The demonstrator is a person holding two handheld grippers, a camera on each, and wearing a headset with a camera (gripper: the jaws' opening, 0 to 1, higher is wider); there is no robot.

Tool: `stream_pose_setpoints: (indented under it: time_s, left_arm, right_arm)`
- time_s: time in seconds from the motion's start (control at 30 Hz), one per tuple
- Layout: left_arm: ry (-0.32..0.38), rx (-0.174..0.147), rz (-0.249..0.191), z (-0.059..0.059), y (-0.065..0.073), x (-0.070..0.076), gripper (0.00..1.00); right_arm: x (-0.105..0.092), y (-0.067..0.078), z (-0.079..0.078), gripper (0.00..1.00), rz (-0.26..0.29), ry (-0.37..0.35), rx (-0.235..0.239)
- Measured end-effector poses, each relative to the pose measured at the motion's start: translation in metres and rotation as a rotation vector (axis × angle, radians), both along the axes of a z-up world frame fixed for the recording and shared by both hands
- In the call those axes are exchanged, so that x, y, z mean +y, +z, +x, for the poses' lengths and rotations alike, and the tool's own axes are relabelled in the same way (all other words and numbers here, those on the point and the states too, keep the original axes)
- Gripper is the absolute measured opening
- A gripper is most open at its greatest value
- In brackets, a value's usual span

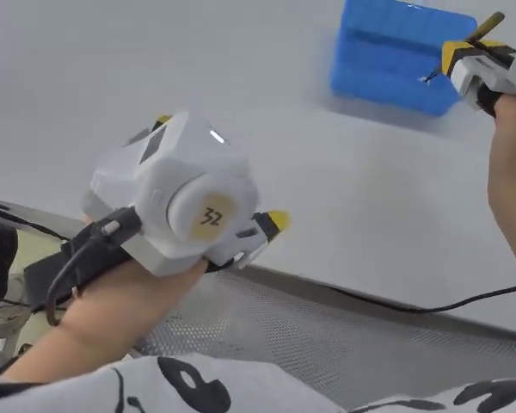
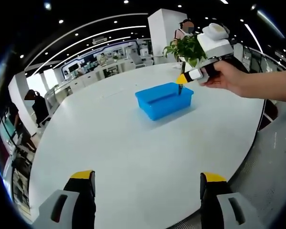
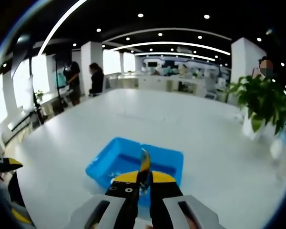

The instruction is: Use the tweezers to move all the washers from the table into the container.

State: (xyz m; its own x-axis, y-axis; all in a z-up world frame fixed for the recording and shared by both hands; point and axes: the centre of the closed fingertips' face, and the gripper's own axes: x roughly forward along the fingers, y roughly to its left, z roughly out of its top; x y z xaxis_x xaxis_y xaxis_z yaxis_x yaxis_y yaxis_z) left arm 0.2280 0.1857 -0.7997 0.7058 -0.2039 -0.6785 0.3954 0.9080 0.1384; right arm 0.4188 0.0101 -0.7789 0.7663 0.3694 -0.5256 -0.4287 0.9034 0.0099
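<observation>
Blue rectangular plastic container [image 1: 394, 56] sits upper right on smooth white table [image 1: 241, 77]. Right gripper [image 3: 143, 177] jaws pinch thin metal tweezers [image 3: 144, 162], tips pointing down into it. Left gripper [image 2: 147, 176] jaws gape wide, lower frame; leafy plant [image 2: 188, 47] behind.

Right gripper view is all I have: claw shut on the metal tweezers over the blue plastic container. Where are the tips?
Observer: In the left gripper view, the metal tweezers point down from the right claw at the blue plastic container, tips at its opening near one end.
Operator: And my left claw?
Observer: The left claw is open and empty, jaws wide apart, facing the container across the white table.
Operator: How close is it?
Observer: In the head view it sits by the table's near edge, well apart from the container.
</observation>
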Motion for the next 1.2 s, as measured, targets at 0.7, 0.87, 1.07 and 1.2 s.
stream_pose_setpoints:
  time_s: [0.7, 0.87, 1.07, 1.2]
  left_arm:
    - [-0.037, -0.030, 0.031, 0.001, 0.005, -0.004, 0.94]
    - [-0.045, -0.044, 0.003, 0.002, 0.011, -0.006, 0.93]
    - [-0.058, -0.111, -0.035, 0.015, 0.036, -0.010, 0.92]
    - [-0.110, -0.165, -0.144, 0.032, 0.071, -0.026, 0.84]
  right_arm:
    - [0.001, -0.027, -0.007, 0.04, -0.034, 0.003, 0.040]
    - [-0.001, -0.026, -0.009, 0.04, -0.026, 0.002, 0.041]
    - [0.003, -0.009, -0.002, 0.05, -0.012, 0.043, 0.041]
    - [0.008, 0.013, -0.004, 0.05, -0.013, 0.102, 0.007]
